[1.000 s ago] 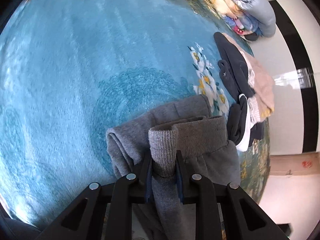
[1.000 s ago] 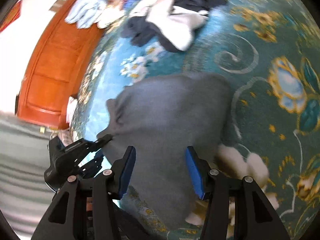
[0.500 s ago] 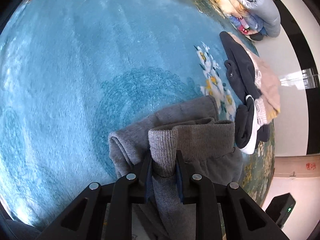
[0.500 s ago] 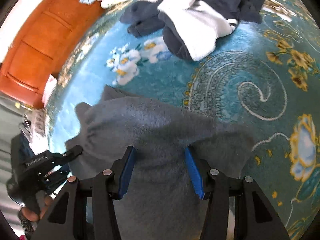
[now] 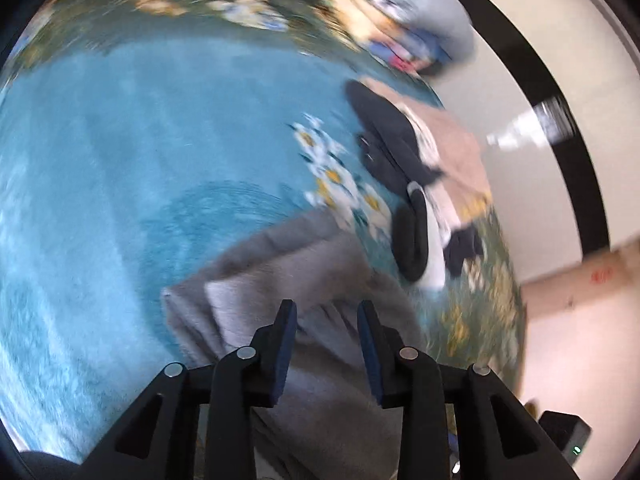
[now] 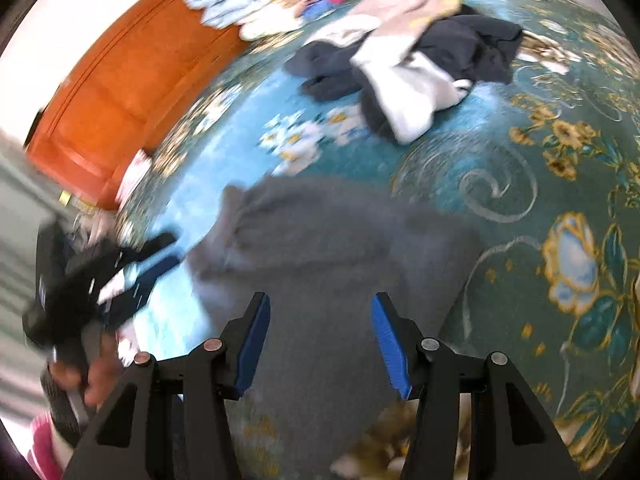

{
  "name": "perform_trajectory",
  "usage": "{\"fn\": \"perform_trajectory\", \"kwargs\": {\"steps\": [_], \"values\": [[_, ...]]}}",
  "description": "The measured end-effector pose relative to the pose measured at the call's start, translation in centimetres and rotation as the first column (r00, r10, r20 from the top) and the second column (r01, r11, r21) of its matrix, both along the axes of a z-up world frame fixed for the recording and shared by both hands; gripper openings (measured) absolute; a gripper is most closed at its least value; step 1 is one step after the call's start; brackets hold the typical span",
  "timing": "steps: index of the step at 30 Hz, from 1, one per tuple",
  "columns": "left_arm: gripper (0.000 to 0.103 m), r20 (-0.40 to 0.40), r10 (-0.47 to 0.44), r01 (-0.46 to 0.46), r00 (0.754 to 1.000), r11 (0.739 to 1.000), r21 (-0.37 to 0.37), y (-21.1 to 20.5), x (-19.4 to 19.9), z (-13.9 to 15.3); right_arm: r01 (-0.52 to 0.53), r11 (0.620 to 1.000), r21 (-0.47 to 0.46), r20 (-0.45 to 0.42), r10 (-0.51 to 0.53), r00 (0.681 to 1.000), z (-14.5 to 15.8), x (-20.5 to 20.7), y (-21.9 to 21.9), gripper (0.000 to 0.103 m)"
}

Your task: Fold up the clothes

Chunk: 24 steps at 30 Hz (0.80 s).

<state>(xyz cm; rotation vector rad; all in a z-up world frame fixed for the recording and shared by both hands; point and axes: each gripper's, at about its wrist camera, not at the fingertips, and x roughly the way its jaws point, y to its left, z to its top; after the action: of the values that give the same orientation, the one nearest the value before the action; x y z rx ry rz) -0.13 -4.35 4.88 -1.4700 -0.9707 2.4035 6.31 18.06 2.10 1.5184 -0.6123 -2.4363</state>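
Observation:
A folded grey sweatshirt-like garment (image 5: 304, 280) lies flat on the blue patterned carpet (image 5: 120, 160). My left gripper (image 5: 326, 310) is open and empty just above its near edge. In the right wrist view the same grey garment (image 6: 332, 248) lies under my right gripper (image 6: 320, 300), which is open and empty above it. The left gripper (image 6: 160, 258) shows blurred at the left of that view, beside the garment's edge.
A pile of dark, white and pink clothes (image 6: 408, 60) lies beyond the grey garment, also seen in the left wrist view (image 5: 416, 184). Folded light-blue and patterned items (image 5: 400, 20) sit farther back by an orange wooden cabinet (image 6: 120, 92). White floor (image 5: 520, 80) borders the carpet.
My left gripper has let go of the grey garment's ribbed hem and opened; the hem now lies flat. Both views have shifted and are motion-blurred. The right gripper stays open.

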Motion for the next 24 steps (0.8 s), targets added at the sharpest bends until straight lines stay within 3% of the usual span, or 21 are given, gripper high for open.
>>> {"fn": "perform_trajectory", "kwargs": {"steps": [2, 4, 7, 11, 14, 15, 18, 19, 21, 24], "values": [[0.035, 0.040, -0.039, 0.041, 0.998, 0.998, -0.044, 0.9, -0.5, -0.6, -0.042, 0.999, 0.000, 0.016, 0.042, 0.999, -0.8, 0.8, -1.0, 0.054], [0.035, 0.141, -0.059, 0.068, 0.988, 0.996, -0.056, 1.3, -1.3, -2.6, -0.061, 0.998, -0.007, 0.059, 0.061, 0.996, -2.3, 1.1, -1.6, 0.054], [0.035, 0.266, -0.065, 0.068, 0.962, 0.998, -0.002, 0.9, -1.8, -5.5, -0.061, 0.998, -0.005, 0.118, 0.061, 0.991, -4.0, 1.3, -2.0, 0.054], [0.036, 0.194, -0.037, 0.015, 0.980, 0.993, 0.114, -0.8, -1.4, -3.9, -0.033, 0.999, -0.031, 0.107, 0.036, 0.994, -3.1, 1.5, -1.2, 0.054], [0.050, 0.136, -0.035, 0.007, 0.990, 0.979, 0.205, -2.6, -1.6, -2.1, 0.017, 0.997, -0.077, 0.043, -0.014, 0.999, -1.5, 2.1, 0.4, 0.054], [0.058, 0.122, -0.049, 0.025, 0.991, 0.981, 0.190, -3.2, -2.0, -1.4, 0.063, 0.992, -0.110, 0.037, -0.059, 0.998, -1.5, 2.5, 1.5, 0.054], [0.078, 0.107, -0.121, 0.117, 0.987, 0.992, 0.047, -4.6, -3.8, 0.3, 0.202, 0.956, -0.212, 0.059, -0.194, 0.979, -2.3, 3.8, 4.5, 0.061], [0.081, 0.127, -0.149, 0.150, 0.981, 0.989, -0.002, -5.1, -4.6, 0.3, 0.240, 0.942, -0.234, 0.079, -0.227, 0.971, -2.9, 4.2, 5.3, 0.069], [0.081, 0.165, -0.196, 0.204, 0.966, 0.979, -0.028, -5.8, -5.9, -0.5, 0.297, 0.913, -0.280, 0.118, -0.275, 0.954, -4.3, 5.0, 6.5, 0.072], [0.082, 0.214, -0.258, 0.264, 0.942, 0.965, 0.000, -6.2, -7.4, -2.0, 0.333, 0.874, -0.353, 0.164, -0.293, 0.942, -6.1, 5.6, 7.0, 0.072]]}}
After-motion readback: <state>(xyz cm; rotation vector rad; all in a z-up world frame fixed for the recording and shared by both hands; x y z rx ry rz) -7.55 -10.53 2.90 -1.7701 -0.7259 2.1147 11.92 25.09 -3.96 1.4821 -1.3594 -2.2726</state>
